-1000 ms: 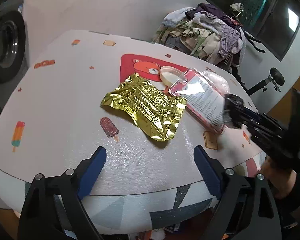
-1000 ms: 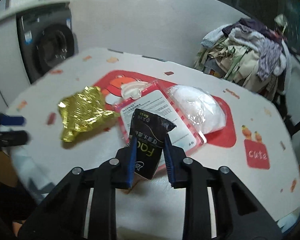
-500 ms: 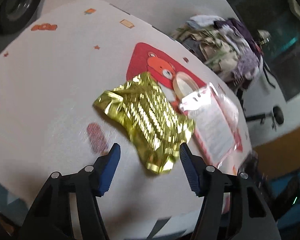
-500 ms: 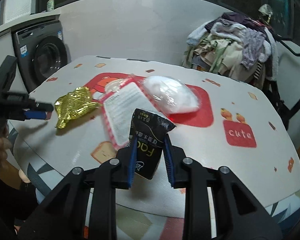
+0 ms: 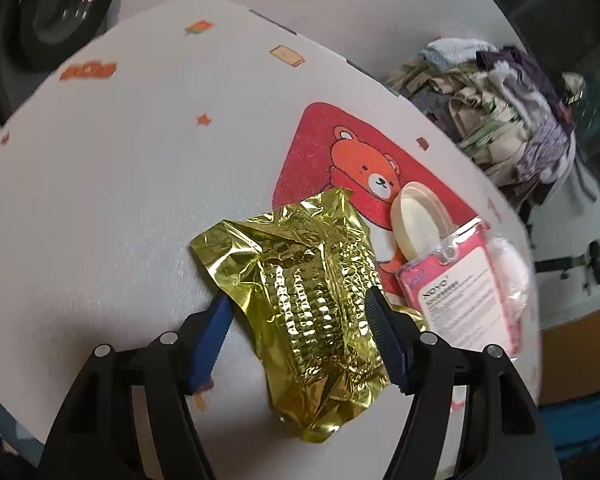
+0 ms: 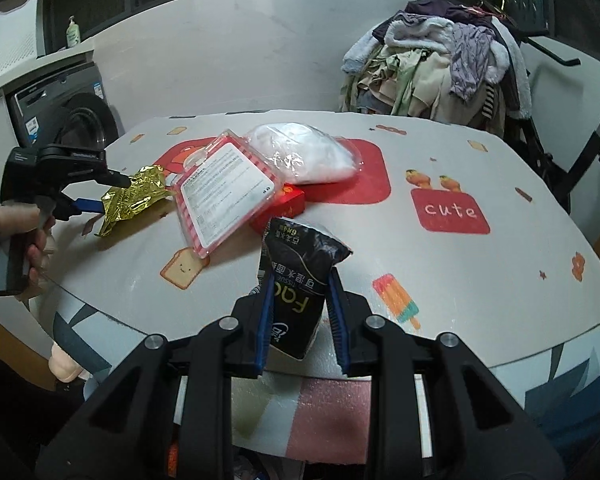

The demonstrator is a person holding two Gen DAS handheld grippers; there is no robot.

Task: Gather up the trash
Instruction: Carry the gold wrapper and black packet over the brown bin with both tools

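A crumpled gold foil wrapper [image 5: 320,300] lies on the white patterned table [image 5: 120,200]. My left gripper [image 5: 299,298] is lowered over it, one blue finger on each side. Its jaws are opening, the foil lies between them, and I see no squeeze on it. The right wrist view shows the same left gripper [image 6: 112,192] at the foil [image 6: 136,196], held by a person's hand [image 6: 4,228]. My right gripper [image 6: 300,280] is shut on a black tissue pack [image 6: 300,248], held upright above the table's near edge.
A pink blister card [image 6: 224,196] leans on a red box [image 6: 280,208], with a clear bag of white stuff [image 6: 304,156] behind. A round cream lid [image 5: 420,228] lies beside the foil. A clothes pile [image 6: 440,64] stands beyond the table, a washing machine [image 6: 72,112] at left.
The left gripper came forward and down until its fingers straddle the gold foil, and its jaws narrowed from wide. The right gripper drew back towards the table's near edge, still holding the black pack.
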